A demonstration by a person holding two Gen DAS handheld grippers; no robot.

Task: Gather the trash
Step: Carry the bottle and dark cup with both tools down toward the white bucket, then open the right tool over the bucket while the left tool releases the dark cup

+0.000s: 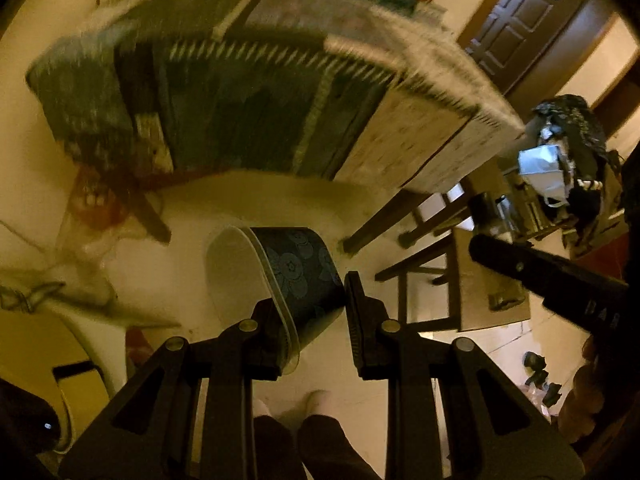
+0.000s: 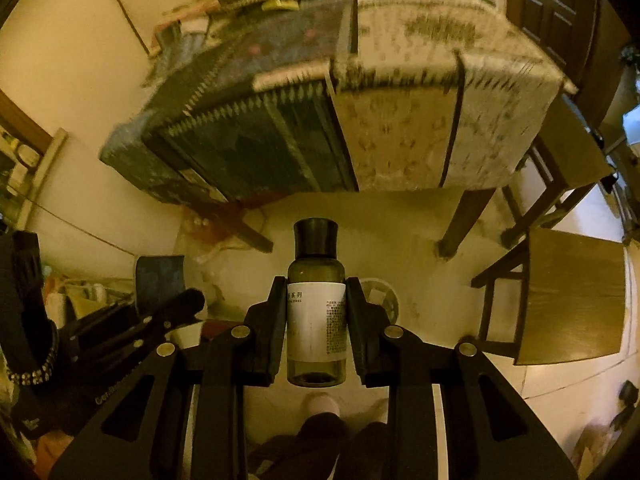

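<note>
Big picture first: a cloth-draped table (image 2: 360, 92) fills the top of both views, its patterned covering hanging down over the edge, with pale floor (image 2: 380, 232) beneath and a wooden chair (image 2: 572, 296) off to the right.

Both hands are loaded. The right gripper (image 2: 316, 312) has its jaws drawn in narrow on a small dark bottle (image 2: 316, 280), pads pressing the white label on either side, black cap pointing away from the camera. The left gripper (image 1: 308, 312) is pinched on a paper cup (image 1: 280, 268) with a blue floral print; one finger sits inside the rim, the other against the outer wall, and the cup lies on its side with its white inside showing.

By my reading this is the carry step: two pieces of trash picked up, neither dropped off yet. Next comes finding the bin or bag and bringing each gripper over its mouth before easing the jaws apart, probably one at a time. The cup is held only by its thin wall, so it could deform or slip.

What differs between views: only the left wrist camera shows a dark, stuffed bag (image 1: 576, 148) at far right with a pale face mask (image 1: 544, 172) on it, possibly the trash bag. Only the right wrist camera shows the bottle and a round floor drain (image 2: 380, 300).
</note>
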